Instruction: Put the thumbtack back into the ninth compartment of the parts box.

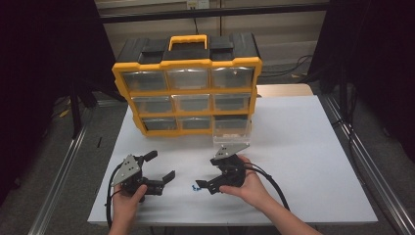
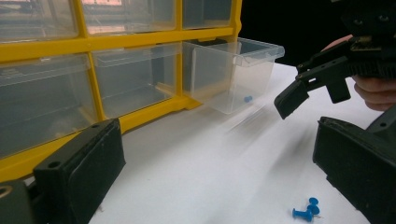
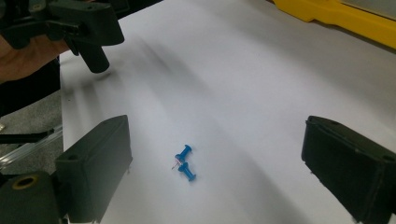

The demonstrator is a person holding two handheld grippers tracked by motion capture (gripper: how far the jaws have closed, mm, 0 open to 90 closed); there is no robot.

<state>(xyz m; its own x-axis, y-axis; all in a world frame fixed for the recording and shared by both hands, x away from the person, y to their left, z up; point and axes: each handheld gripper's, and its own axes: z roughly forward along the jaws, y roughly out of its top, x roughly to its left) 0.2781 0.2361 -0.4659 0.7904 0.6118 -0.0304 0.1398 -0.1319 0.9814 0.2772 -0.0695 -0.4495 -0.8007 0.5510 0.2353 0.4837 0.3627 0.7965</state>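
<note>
Two blue pushpins (image 1: 196, 187) lie together on the white table (image 1: 293, 161), between my two grippers. In the right gripper view the pushpins (image 3: 184, 164) rest on the table just ahead of my right gripper (image 3: 219, 170), which is open and empty. My left gripper (image 1: 160, 166) is also open and empty, with the pushpins (image 2: 306, 210) low by its right jaw. A yellow organizer (image 1: 188, 90) with clear drawers stands at the back. Its bottom right drawer (image 2: 233, 74) is pulled out, and a small blue pin (image 2: 248, 99) lies inside it.
The other clear drawers (image 1: 188, 78) of the organizer are pushed in. The other hand's left gripper (image 3: 84, 28) appears at the upper left of the right gripper view. Cables (image 1: 274, 183) trail from the grippers toward the table's near edge. Metal rails (image 1: 362, 161) run beside the table.
</note>
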